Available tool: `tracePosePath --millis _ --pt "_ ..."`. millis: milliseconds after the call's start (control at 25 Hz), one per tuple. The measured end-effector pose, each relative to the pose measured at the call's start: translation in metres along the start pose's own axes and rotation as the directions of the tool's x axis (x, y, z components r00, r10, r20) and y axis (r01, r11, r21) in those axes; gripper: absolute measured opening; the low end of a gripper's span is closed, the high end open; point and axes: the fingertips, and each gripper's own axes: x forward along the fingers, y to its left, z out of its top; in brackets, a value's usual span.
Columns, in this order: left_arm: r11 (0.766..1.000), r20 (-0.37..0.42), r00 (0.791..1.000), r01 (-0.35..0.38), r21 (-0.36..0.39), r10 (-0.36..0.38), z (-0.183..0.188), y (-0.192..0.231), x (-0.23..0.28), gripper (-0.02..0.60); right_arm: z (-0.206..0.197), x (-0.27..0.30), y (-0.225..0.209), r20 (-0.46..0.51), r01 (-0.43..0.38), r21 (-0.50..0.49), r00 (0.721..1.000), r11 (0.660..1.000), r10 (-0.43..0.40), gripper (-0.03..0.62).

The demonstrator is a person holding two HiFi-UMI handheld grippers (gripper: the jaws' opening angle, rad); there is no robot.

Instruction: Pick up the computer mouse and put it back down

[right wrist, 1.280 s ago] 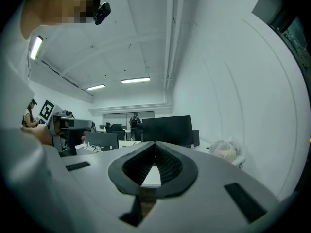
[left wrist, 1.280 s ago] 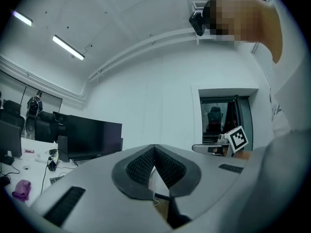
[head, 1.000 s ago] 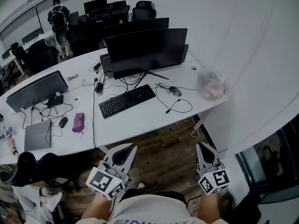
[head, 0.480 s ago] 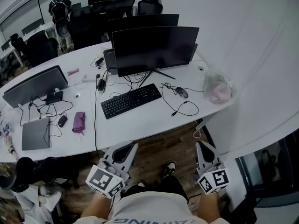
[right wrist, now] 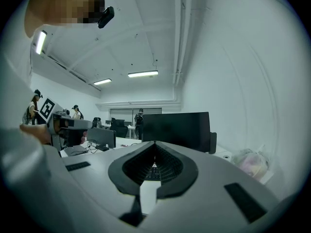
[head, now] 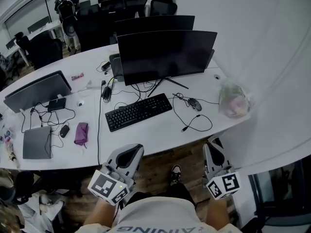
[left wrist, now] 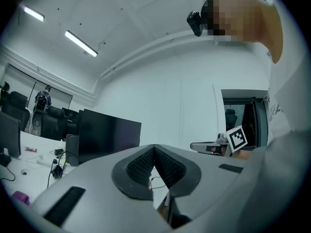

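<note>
We hold both grippers low, in front of the desk and above the wooden floor. The left gripper is closed; its jaws meet and nothing is between them. The right gripper is closed and empty in the same way. Both point level toward the desk and touch nothing. The mouse lies on the desk, right of the keyboard and in front of the monitor, well apart from both grippers. Its cable makes a loop toward the desk edge. A plastic bag sits further right, near the corner. A purple pouch lies on the left part.
</note>
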Motion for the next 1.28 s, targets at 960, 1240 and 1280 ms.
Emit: tracePosePath --millis 960,1240,1280 --pt "0.969 -0.113 0.963 -0.246 0.007 0.245 -0.029 0.042 0.239 0.005 -0.043 0.167 -0.239 -0.122 -0.133 0.053 0.983 0.990 0.139 0.021" --pt "0.964 -0.193 0.947 -0.265 -0.021 0.256 -0.063 0.049 0.261 0.005 -0.093 0.198 -0.259 -0.229 -0.130 0.045 0.964 0.991 0.137 0.023" --pt "0.964 -0.200 0.946 -0.265 -0.032 0.254 -0.068 0.052 0.263 0.005 -0.101 0.203 -0.260 -0.251 -0.124 0.041 0.959 0.991 0.130 0.023"
